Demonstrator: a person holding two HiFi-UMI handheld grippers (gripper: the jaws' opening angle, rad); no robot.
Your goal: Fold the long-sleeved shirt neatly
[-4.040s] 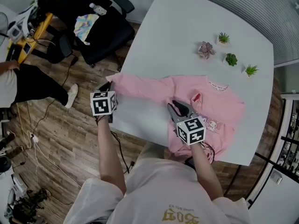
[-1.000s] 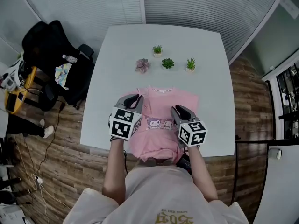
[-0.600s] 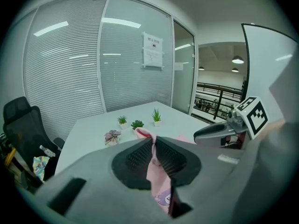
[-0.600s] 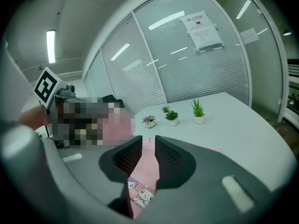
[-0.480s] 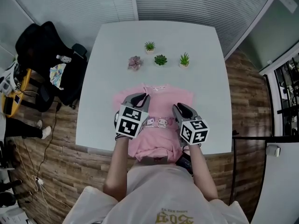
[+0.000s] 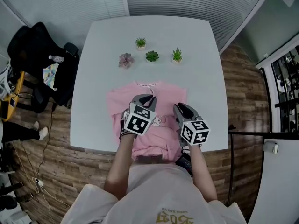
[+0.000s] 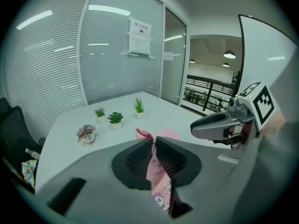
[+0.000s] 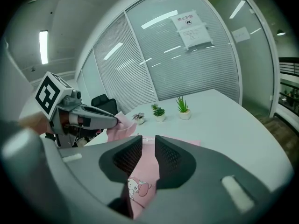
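Observation:
A pink long-sleeved shirt with a cartoon print lies on the white table, collar toward the plants, sleeves folded in, its lower end hanging over the near edge. My left gripper is over the shirt's middle, shut on a pinch of pink fabric that rises between its jaws. My right gripper is over the shirt's right side, shut on pink printed fabric. Each gripper shows in the other's view: the right gripper and the left gripper, the latter with pink cloth at its tips.
Three small green potted plants and a pinkish succulent stand in a row beyond the collar. A black office chair with items on it stands left of the table. Glass walls with blinds surround the table.
Both grippers carried the pink fabric forward and lower over the shirt. The left one moved more, shifting toward the shirt's middle. Both grips stayed as they were.

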